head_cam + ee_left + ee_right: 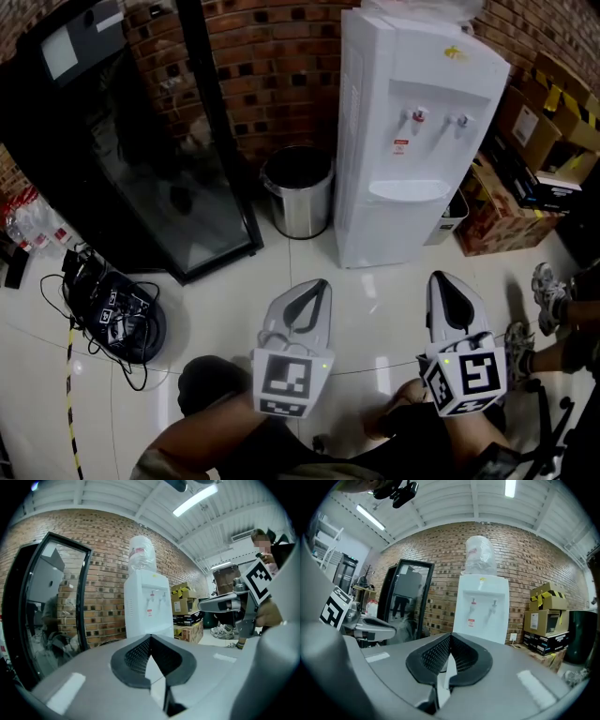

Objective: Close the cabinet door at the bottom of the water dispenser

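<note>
A pale tiled floor [375, 300] is backed by a brick wall [281, 66]. The white dispenser [412, 141] is set against it, between a steel bin [298, 192] and boxes [525, 187]. Its door [394, 230] is seen flush. The left tongs [322, 283] and right tongs [439, 277] are pressed together (nothing pinched).

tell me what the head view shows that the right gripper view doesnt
Only the head view: the steel bin beside the water dispenser, and the cable tangle at left. Only the right gripper view: the ceiling strip lights. Both: the water dispenser, the brick wall, the black glass-door cabinet, the cardboard boxes and the left tool.
</note>
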Demonstrator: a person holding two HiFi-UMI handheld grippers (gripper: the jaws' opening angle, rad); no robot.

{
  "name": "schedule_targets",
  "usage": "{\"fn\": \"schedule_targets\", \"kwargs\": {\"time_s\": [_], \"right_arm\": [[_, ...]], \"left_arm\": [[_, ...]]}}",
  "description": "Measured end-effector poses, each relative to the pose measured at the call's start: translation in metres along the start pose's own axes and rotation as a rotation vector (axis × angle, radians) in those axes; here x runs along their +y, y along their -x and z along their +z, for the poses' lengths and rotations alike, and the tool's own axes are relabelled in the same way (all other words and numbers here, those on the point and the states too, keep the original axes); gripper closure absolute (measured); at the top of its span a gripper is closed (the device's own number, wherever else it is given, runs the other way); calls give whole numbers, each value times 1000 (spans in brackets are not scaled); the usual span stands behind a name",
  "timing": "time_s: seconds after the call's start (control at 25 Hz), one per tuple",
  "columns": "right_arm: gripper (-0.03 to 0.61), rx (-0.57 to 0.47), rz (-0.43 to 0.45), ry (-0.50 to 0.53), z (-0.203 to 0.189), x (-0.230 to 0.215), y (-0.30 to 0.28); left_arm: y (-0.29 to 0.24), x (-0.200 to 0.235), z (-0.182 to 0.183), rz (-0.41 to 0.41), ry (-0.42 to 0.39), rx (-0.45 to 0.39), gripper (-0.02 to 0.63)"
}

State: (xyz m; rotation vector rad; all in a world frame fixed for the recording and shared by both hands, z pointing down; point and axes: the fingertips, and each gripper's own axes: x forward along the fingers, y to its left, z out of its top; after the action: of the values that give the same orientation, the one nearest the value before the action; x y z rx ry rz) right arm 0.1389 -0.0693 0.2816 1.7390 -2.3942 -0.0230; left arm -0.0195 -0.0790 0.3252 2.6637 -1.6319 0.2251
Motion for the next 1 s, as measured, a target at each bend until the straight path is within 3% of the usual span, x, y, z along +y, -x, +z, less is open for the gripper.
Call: {"fn": "schedule_targets", "kwargs": {"time_s": [0.16,0.52,0.72,1.0], "right_arm": [[578,17,34,0,-7,13,14],[578,-2,78,-8,-5,29,27],[578,-18,66,-12,-2,26,25],[578,11,25,-92,-17,9,24]], "left_arm": [[13,-17,5,-34,3,-13,614],[21,-28,10,-28,-57,-41,614],[18,-29,6,-32,-39,-26,614],[12,-32,8,-38,-38,-31,614]]}}
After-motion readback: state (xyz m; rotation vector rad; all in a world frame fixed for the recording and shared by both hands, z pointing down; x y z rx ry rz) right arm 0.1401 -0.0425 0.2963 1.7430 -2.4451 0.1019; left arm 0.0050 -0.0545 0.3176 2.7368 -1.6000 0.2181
